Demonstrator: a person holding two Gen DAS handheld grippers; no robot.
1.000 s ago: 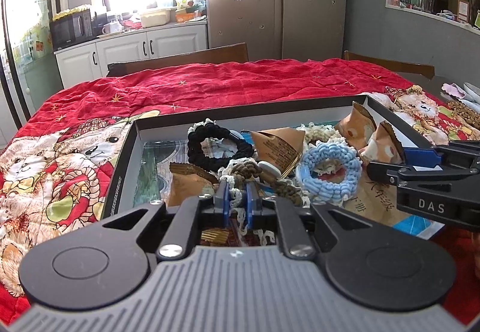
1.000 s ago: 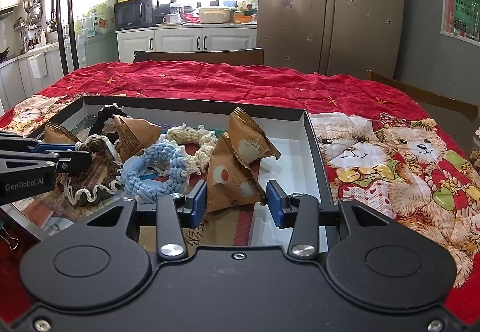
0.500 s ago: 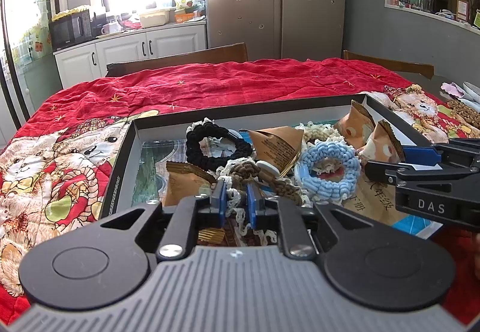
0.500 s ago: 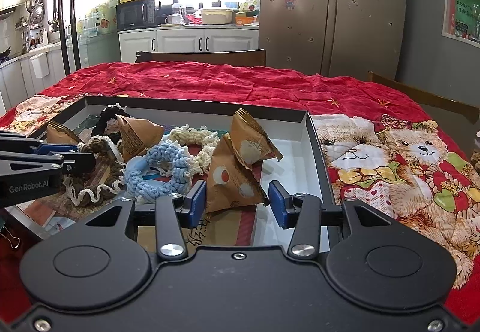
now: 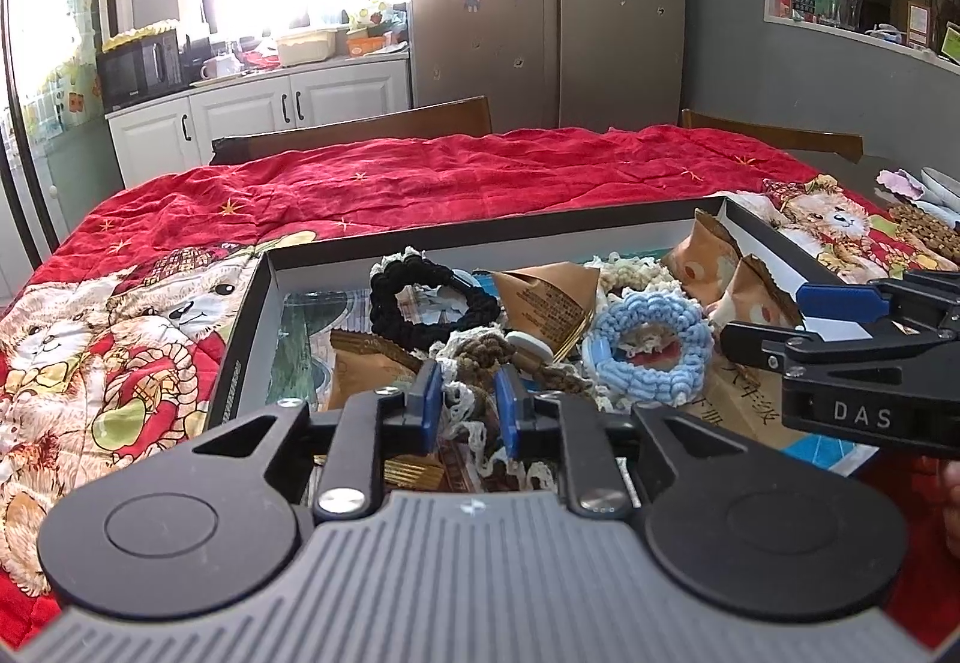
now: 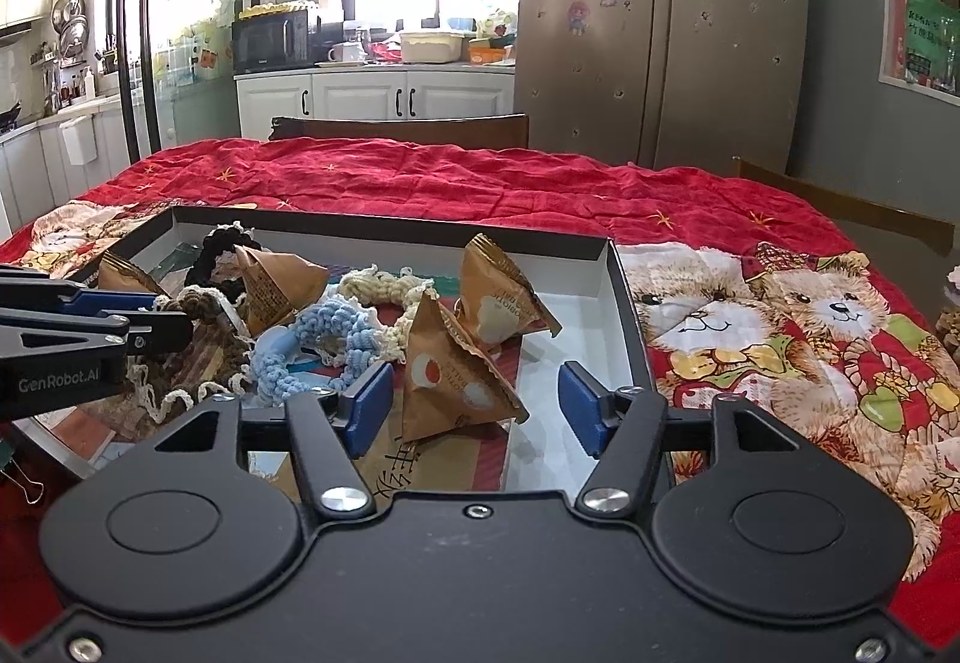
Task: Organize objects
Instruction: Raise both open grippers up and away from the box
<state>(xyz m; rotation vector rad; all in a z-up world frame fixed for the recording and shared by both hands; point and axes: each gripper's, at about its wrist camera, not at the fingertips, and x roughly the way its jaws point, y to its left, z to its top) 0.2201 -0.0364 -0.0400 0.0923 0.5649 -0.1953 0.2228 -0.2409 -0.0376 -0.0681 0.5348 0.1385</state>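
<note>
The shallow black tray on the red quilt holds everything in 1 mixed heap, so by my judgement the sorting has barely begun and nearly all of it is left. The right gripper stands wide open around the nearer of 2 brown triangular packets, gripping nothing. The left gripper is narrowed around the brown-and-cream crocheted scrunchie, though a firm hold cannot be told; the blue scrunchie and black scrunchie lie unsorted.

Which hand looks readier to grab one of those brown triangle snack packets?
Probably the right: the right tool is open, its fingers either side of a brown packet. The left tool is nearly closed around a brown-and-cream scrunchie.
</note>
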